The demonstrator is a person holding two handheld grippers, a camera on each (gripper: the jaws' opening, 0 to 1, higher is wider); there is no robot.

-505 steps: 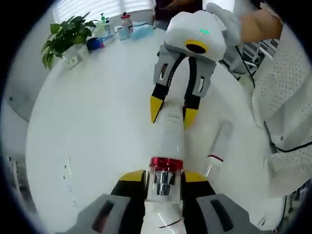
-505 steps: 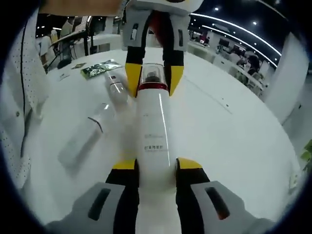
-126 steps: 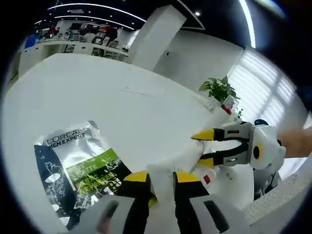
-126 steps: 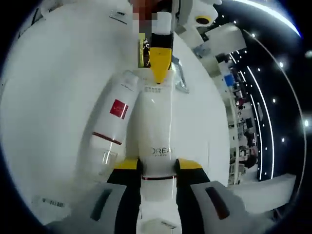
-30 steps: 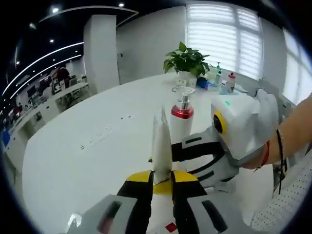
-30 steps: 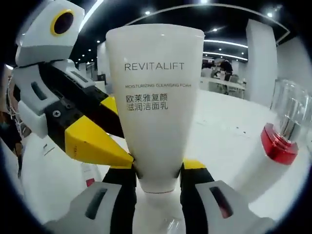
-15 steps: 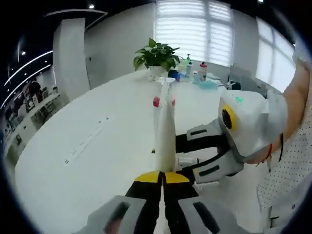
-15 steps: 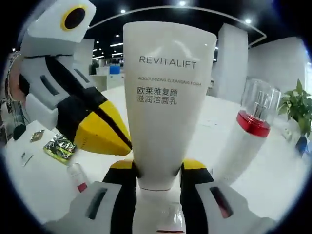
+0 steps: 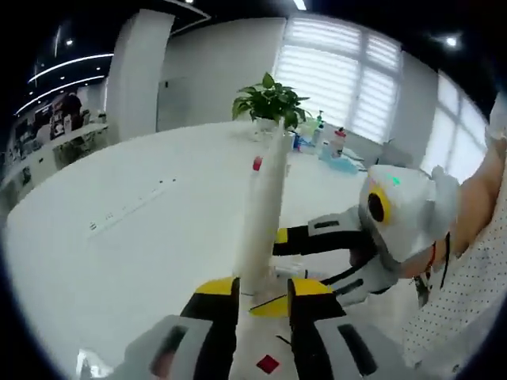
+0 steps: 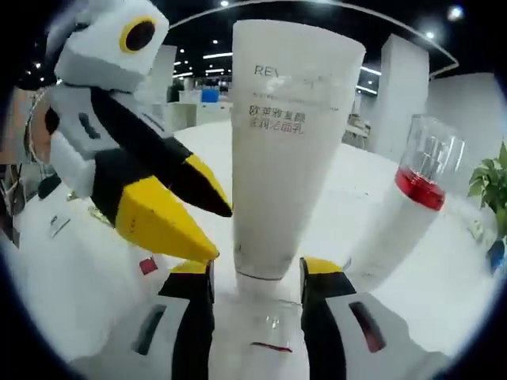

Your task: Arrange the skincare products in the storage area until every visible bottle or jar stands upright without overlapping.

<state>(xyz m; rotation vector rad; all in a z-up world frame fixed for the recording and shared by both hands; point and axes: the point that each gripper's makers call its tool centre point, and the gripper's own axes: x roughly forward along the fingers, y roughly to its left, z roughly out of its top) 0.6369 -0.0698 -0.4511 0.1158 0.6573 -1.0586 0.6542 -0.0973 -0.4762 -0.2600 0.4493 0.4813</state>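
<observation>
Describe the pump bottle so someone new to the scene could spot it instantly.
On the big white round table, look just beside the wide white tube that stands between the right gripper jaws. The pump bottle is the slimmer white one leaning next to it; a red collar and clear cap set it apart from the plain tube.

Light: bright daylight from blinds (image 9: pixel 348 83) at 1 o'clock, left gripper view.
Ceiling: lamp strips glow at 11 o'clock.
Blur: print on the tube (image 10: pixel 287 146) smeared.
Glare: table (image 9: pixel 119 253) washed white.
Edges: fisheye bending.
</observation>
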